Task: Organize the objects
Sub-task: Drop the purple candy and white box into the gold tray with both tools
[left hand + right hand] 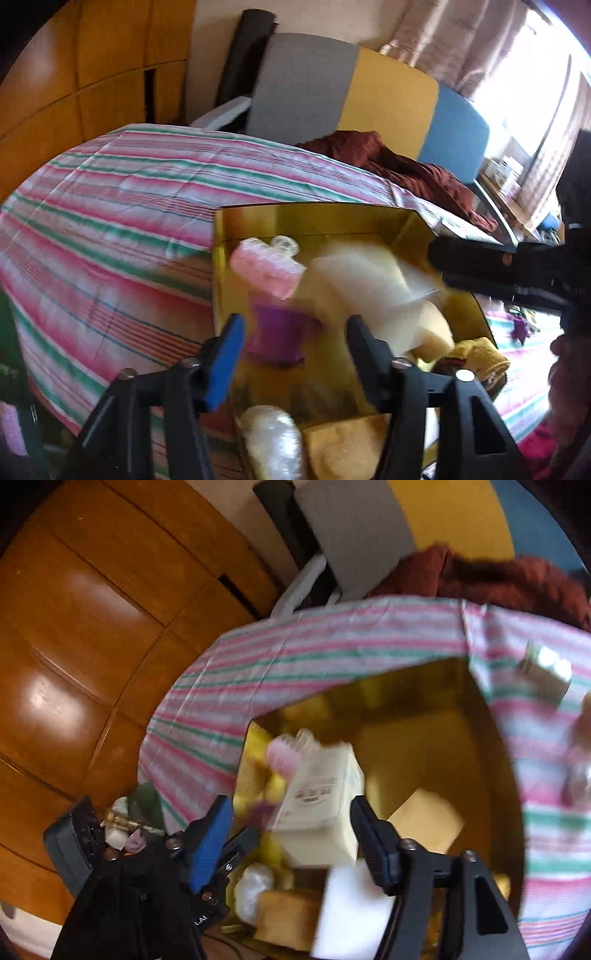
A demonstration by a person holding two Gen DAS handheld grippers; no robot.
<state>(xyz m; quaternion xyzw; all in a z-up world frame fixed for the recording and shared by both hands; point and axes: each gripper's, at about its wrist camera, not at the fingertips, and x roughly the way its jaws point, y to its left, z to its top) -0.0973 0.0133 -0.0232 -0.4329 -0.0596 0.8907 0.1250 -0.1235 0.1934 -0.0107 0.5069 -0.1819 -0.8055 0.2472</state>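
Striped cloth (pixel 122 206): covers the table, bearing the gold box (pixel 314 218) where items are evidently being gathered. Box holds a cream carton (pixel 325 805), pink packet (pixel 266 271), purple cup (pixel 280 332), wrapped bundle (pixel 273 439) and tan block (pixel 343 446). Left gripper (pixel 295 347) and right gripper (pixel 291 830) hang over it, jaws apart, pressing on nothing.
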